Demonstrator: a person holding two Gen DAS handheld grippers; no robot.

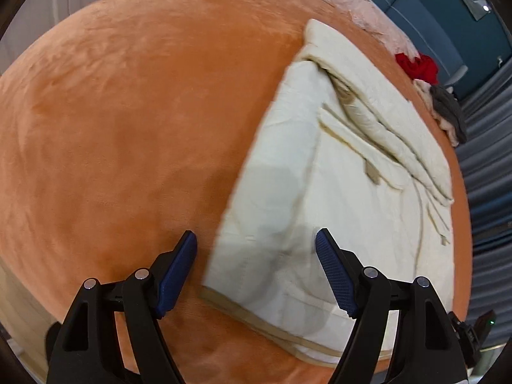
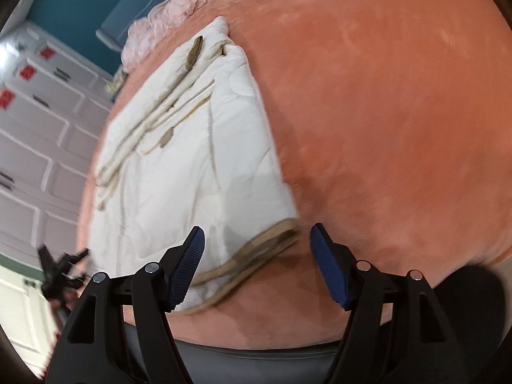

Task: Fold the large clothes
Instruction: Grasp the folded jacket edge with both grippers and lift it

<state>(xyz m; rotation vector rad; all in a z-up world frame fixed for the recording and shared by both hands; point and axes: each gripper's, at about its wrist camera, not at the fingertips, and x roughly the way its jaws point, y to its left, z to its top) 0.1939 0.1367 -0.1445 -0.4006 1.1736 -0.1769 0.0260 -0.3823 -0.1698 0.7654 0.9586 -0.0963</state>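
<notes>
A cream quilted garment with tan trim lies folded on the orange plush bed cover. It also shows in the right wrist view. My left gripper is open and empty, above the garment's near left corner. My right gripper is open and empty, above the garment's near right corner with its tan-trimmed edge. The left gripper shows blurred at the left of the right wrist view.
A pink cloth, a red garment and a grey one lie at the bed's far edge. White panelled doors and a teal wall stand beyond. The bed's near edge is below my right gripper.
</notes>
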